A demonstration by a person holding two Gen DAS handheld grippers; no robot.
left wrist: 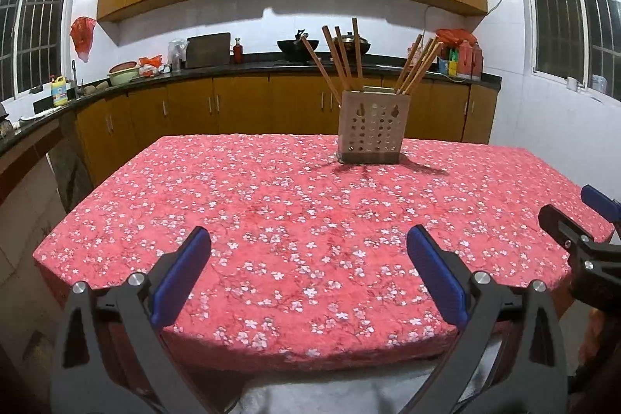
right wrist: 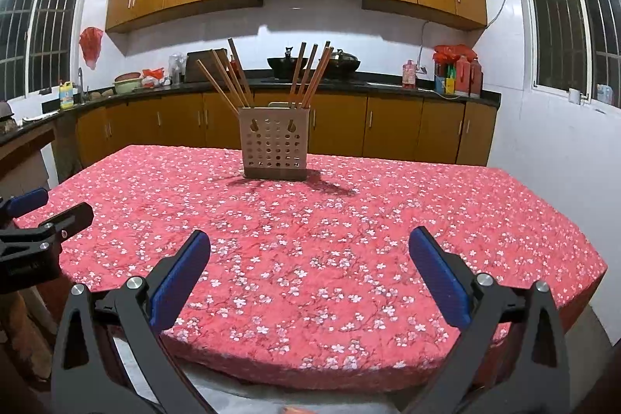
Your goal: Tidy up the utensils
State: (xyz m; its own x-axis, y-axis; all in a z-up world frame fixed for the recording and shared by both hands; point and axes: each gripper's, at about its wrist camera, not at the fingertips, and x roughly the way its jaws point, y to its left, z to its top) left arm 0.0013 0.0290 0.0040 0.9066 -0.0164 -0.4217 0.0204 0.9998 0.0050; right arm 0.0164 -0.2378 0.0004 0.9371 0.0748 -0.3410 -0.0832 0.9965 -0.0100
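Left gripper (left wrist: 308, 239) at near edge of the table (left wrist: 116, 220), jaws wide apart, nothing between them, blue pads (left wrist: 182, 274) hanging over the floral red cloth. In the right wrist view it shows at far left, just off the table's left edge.

Table is bare apart from one thing: perforated utensil holder (left wrist: 373, 129), upright, at the far side, roughly mid-width. Left wrist view puts it slightly right of centre, right wrist view (right wrist: 274, 143) slightly left of centre. Well apart from both grippers.

Chopsticks (left wrist: 341, 59) all stand in the holder, in two bunches: left bunch fans leftward, right bunch (left wrist: 417, 64) leans right. Same split in right wrist view (right wrist: 233, 76). Exact count hard to tell. None lying on the cloth.

Right gripper (right wrist: 309, 241) also at near edge, jaws wide apart, empty. Left wrist view catches it at the far right edge (left wrist: 590, 216), beside the table's right corner.

Behind: kitchen counter (left wrist: 233, 66) with wok, bottles, range hood above; windows on both side walls
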